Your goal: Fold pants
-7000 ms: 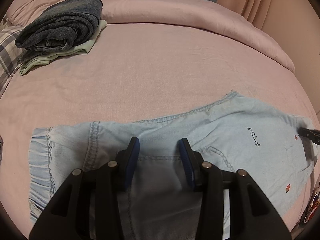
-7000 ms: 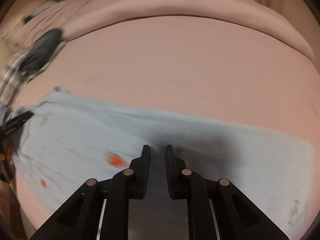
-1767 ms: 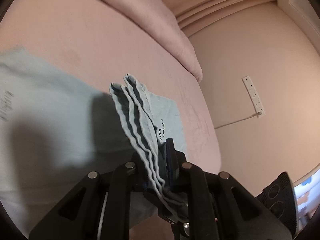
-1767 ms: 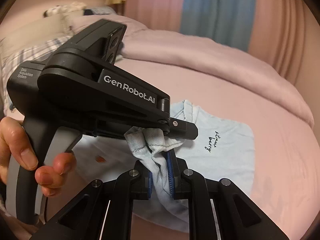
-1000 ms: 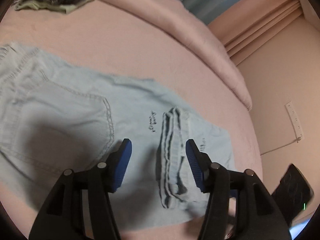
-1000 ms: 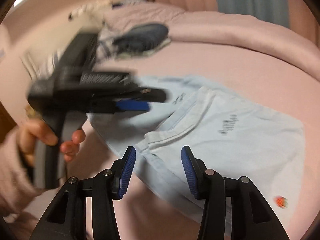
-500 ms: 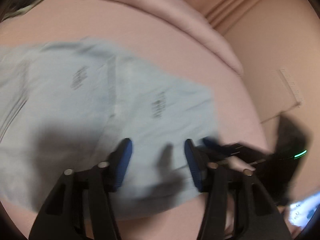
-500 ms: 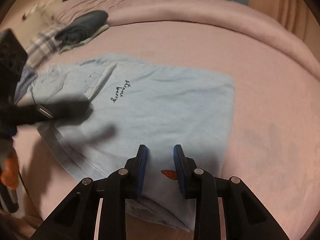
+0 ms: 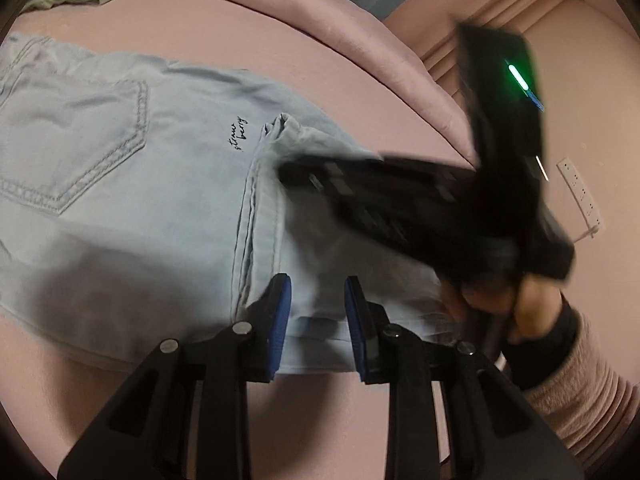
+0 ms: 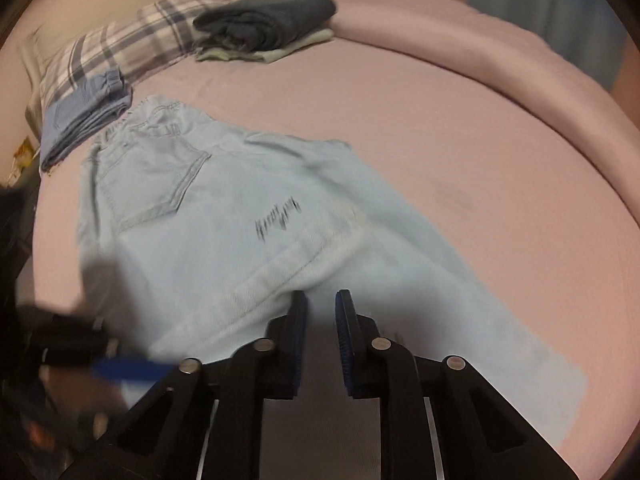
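Pale blue denim pants [image 9: 132, 184] are lying folded on the pink bed [image 9: 328, 92], the leg part doubled back over the seat so that its hems are resting near the small black lettering [image 9: 239, 134] beside the back pocket [image 9: 80, 148]. The left gripper [image 9: 317, 312] is hovering over the near edge of the fold, its blue-padded jaws closing with a gap left and no cloth pinched between them. The right gripper [image 10: 321, 332], blurred in the left view, is reaching across the folded layer; its jaws are closing too, nearly together, with nothing caught. A hand [image 9: 516, 304] in a ribbed sleeve is holding it. Further off, dark folded clothes [image 10: 268, 20], a blue folded garment [image 10: 84, 116] and a plaid pillow [image 10: 120, 44] are sitting on the bed.
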The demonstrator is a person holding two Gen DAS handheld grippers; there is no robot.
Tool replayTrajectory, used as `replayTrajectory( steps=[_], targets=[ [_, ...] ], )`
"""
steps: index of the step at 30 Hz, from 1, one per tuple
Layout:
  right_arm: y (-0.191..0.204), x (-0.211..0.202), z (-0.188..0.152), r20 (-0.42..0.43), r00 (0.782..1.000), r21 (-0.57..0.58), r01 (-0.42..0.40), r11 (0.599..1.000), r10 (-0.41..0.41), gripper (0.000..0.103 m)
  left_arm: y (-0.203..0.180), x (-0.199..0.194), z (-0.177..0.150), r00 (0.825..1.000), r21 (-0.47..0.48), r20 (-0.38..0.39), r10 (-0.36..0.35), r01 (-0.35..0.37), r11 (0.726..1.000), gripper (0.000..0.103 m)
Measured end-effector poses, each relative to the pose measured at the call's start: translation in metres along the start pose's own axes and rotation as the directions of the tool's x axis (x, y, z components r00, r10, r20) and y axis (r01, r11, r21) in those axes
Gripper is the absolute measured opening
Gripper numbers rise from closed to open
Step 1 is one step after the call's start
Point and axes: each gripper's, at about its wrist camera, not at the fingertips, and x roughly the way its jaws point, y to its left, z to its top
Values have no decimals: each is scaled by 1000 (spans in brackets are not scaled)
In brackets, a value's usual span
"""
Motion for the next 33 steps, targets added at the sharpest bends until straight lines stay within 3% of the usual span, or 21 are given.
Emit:
replayTrajectory(
  steps=[2, 6, 10, 12, 19, 23, 25, 26, 33],
  targets=[
    [-1, 7, 14, -11, 1000, 10, -18, 1000, 18, 13, 1, 0, -1, 1000, -7, 4, -11, 11, 1000, 27],
    [-7, 2, 10, -5, 999, 40, -48, 998, 48, 12, -11, 11, 0, 1000, -6, -2, -16, 16, 1000, 27],
    [-9, -23, 5, 84, 993, 105, -92, 990, 83, 12, -6, 7, -4, 1000, -1, -4, -18, 18, 1000, 27],
    [-8, -41, -5, 105, 992, 118, -76, 990, 64, 12, -5, 8, -3, 1000, -5, -8, -20, 20, 1000, 27],
    [-13, -82, -70, 86, 996, 173, 9, 985, -24, 12, 8, -4, 4, 999, -18, -14, -32, 31, 999, 26],
    [-18, -93, -121, 31, 997, 232, 61, 971, -71, 12, 12, -7, 6, 999, -24, -18, -33, 33, 999, 24],
    [-24, -90, -143, 0, 998, 266, 64, 962, -66, 12, 14, -7, 8, 999, -22, -22, -33, 32, 999, 24],
    [-25, -91, -154, 30, 998, 280, 44, 959, -54, 12, 15, -8, 8, 999, -21, -22, -32, 32, 999, 24],
    [-22, -99, -134, 54, 996, 288, 49, 956, -68, 12, 16, -28, 10, 999, -32, -28, -22, 21, 999, 24]
  ],
)
